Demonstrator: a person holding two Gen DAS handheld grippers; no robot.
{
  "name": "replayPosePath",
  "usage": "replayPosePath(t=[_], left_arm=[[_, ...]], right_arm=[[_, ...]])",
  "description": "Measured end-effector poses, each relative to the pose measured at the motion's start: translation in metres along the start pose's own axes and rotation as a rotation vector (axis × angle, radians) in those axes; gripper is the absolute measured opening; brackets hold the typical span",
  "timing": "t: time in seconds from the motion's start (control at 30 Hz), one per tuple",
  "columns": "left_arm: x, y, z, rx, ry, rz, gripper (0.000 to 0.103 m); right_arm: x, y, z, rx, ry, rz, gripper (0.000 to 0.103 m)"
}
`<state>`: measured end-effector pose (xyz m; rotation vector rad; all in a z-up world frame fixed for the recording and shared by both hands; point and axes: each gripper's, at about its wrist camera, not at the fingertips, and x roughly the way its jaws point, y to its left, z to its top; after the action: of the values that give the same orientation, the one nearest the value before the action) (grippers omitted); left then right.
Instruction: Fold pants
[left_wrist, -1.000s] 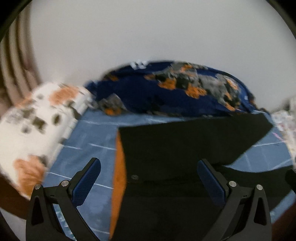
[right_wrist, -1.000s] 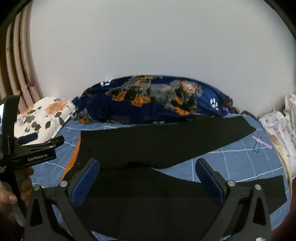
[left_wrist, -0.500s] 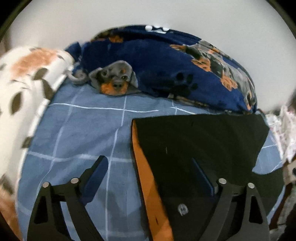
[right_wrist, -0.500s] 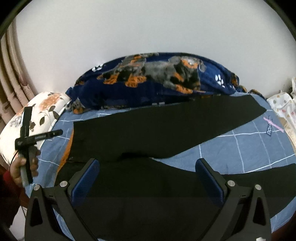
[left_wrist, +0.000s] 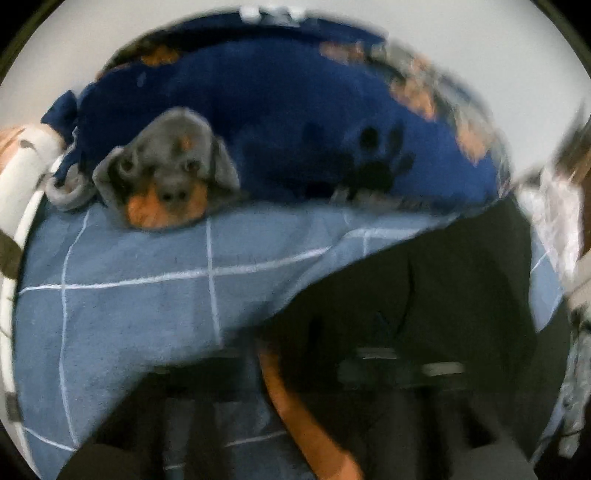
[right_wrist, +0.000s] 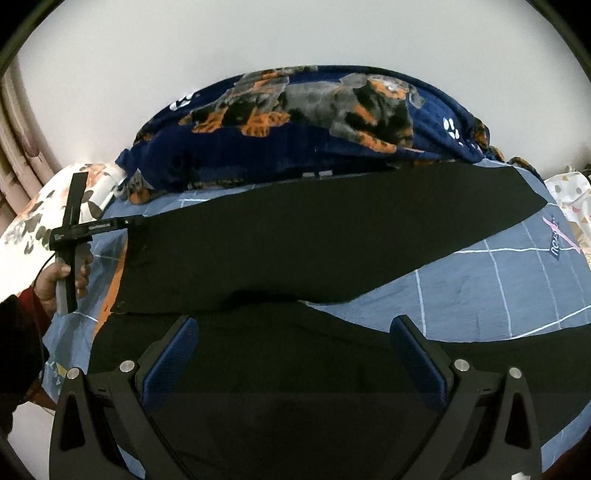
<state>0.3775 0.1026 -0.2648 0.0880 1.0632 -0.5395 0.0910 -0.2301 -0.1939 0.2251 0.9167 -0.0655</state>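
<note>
Black pants (right_wrist: 295, 243) with an orange inner waistband (right_wrist: 115, 280) lie spread on the blue checked bed sheet (right_wrist: 498, 280), legs apart in a V. My right gripper (right_wrist: 295, 354) is open and empty, hovering over the near leg. My left gripper (right_wrist: 135, 221) shows in the right wrist view at the far waist corner, touching the cloth edge. The left wrist view is blurred; the pants (left_wrist: 424, 295) and the orange band (left_wrist: 295, 413) fill its lower right, and the fingers are smeared dark shapes. I cannot tell whether it is shut.
A folded navy blanket with dog prints (right_wrist: 314, 122) lies along the wall behind the pants. A floral pillow (right_wrist: 33, 221) sits at the left. Patterned cloth (right_wrist: 569, 199) lies at the right edge. A white wall rises behind.
My left gripper has moved forward and down to the far waist corner of the pants; its view has gone blurry. My right gripper has stayed open and crept slightly closer.
</note>
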Motion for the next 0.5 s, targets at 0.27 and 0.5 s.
replayPosePath(t=[0.27,0.5], left_arm=[[-0.047,-0.027,-0.016,-0.038,-0.149,0.025,0.009],[-0.14,-0.113,-0.065,0.051,-0.34,-0.096,0.01]], right_arm=[[0.012,-0.018,0.012,0.121,0.037,0.103,0.103],[0.041,-0.064,0.064,0.377,0.006,0.33,0.103]])
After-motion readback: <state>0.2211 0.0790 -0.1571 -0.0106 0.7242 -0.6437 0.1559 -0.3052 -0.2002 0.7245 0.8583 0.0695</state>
